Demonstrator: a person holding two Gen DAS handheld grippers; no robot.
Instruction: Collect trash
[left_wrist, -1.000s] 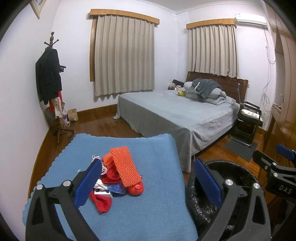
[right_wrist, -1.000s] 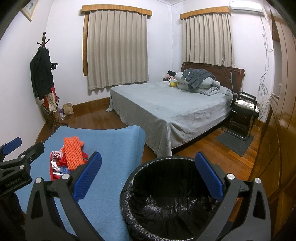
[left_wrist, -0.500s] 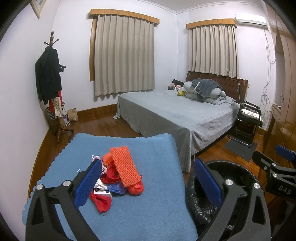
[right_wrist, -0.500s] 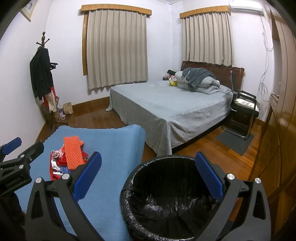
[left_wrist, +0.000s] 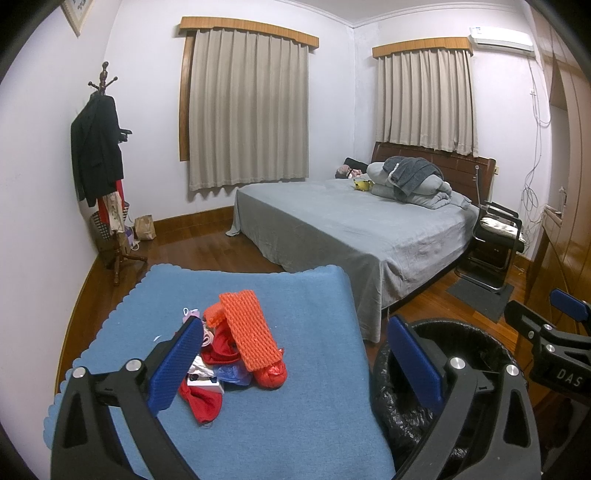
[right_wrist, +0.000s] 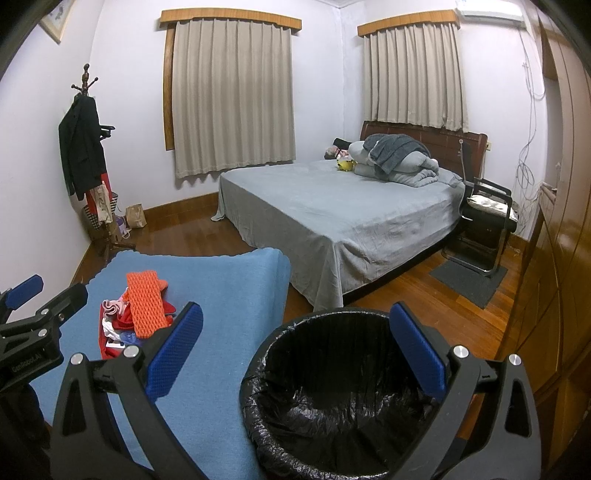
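Trash pile (left_wrist: 236, 354) sits on the blue-covered surface (left_wrist: 295, 424), just left of the black-lined bin (right_wrist: 332, 398), not touching it. An orange foam net (left_wrist: 249, 332) lies on top of red wrappers and bits of white paper. The left hand-held gripper (left_wrist: 295, 365) hovers near the pile, fingers spread apart, holding nothing. The right hand-held gripper (right_wrist: 295, 354) hangs over the bin, also wide apart and empty.

Open right gripper (right_wrist: 295, 354) above black-lined bin (right_wrist: 332, 398), seemingly empty, trash pile (right_wrist: 136, 314) on blue mat (right_wrist: 221, 288)

Open air above trash pile (left_wrist: 236, 350) and bin (right_wrist: 332, 391).
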